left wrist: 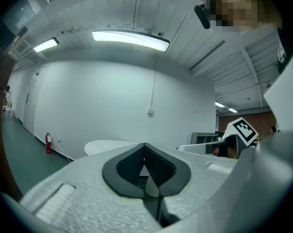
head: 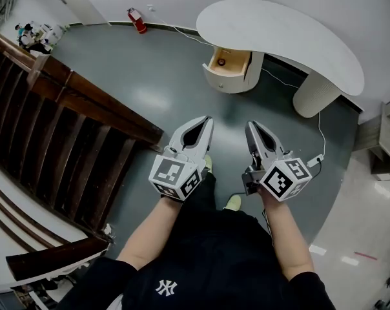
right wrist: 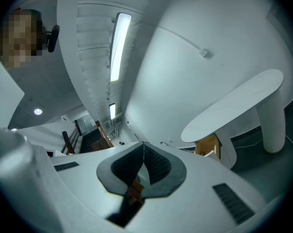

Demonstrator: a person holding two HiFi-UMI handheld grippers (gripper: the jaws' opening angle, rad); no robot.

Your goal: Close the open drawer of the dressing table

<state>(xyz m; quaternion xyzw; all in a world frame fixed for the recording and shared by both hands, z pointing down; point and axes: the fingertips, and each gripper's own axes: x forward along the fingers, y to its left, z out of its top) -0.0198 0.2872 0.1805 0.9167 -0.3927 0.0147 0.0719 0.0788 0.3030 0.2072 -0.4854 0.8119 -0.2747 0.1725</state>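
The white dressing table [head: 292, 37] stands across the grey floor, its curved top also in the right gripper view [right wrist: 234, 106] and the left gripper view [left wrist: 107, 145]. Its drawer [head: 229, 63] is pulled open, showing a wooden inside with a small red thing in it; the wooden side shows in the right gripper view [right wrist: 208, 146]. My left gripper [head: 208, 119] and right gripper [head: 249, 125] are held side by side in front of me, well short of the table, pointing toward it. Both have their jaws shut with nothing between them.
A dark wooden stair railing [head: 66, 108] runs along the left. A red fire extinguisher [head: 137, 20] stands by the far wall. A white cable [head: 321, 134] trails over the floor to a plug strip at the right. A pale shelf unit [head: 385, 134] is at the right edge.
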